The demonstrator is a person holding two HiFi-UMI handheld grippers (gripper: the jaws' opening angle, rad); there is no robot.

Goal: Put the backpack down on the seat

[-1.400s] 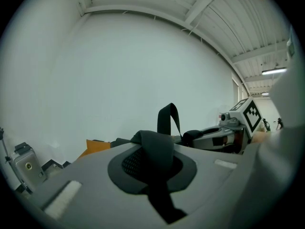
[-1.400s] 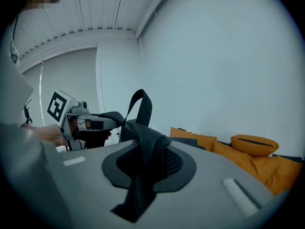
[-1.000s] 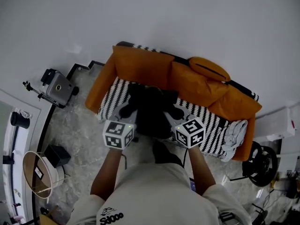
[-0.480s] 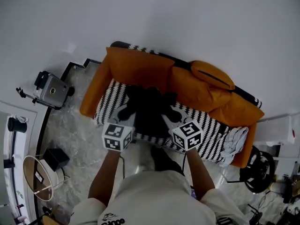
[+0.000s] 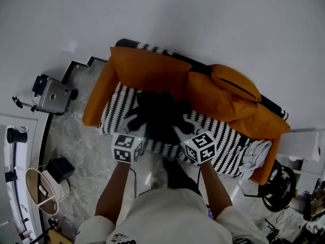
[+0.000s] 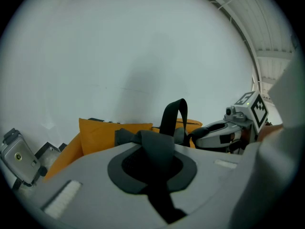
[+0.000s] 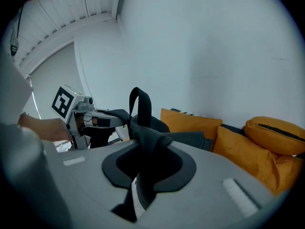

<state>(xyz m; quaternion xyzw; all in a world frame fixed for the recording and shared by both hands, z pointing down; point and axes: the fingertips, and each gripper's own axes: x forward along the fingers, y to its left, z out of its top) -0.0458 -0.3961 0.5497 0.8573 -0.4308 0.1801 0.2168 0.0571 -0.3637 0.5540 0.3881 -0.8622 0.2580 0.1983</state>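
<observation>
Reaches forward with left forearm (image 5: pixel 112 189) and right forearm (image 5: pixel 213 184), side by side. Pinches a backpack strap (image 6: pixel 159 144) in the left claw (image 6: pixel 151 171), jaws almost together. Grips a second strap (image 7: pixel 145 142) in the right claw (image 7: pixel 142 173) just beside it, jaws slightly wider. Points both claws downward.

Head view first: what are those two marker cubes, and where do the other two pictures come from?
No robot: a person holds the left tongs and right tongs; the cubes are part of them. The head view looks down from the person's head onto an orange sofa with a striped seat. The other two cameras ride on the tongs, looking along their jaws. Each is shut on a strap of the black backpack, held over the seat; whether it touches yet, I cannot tell.
</observation>
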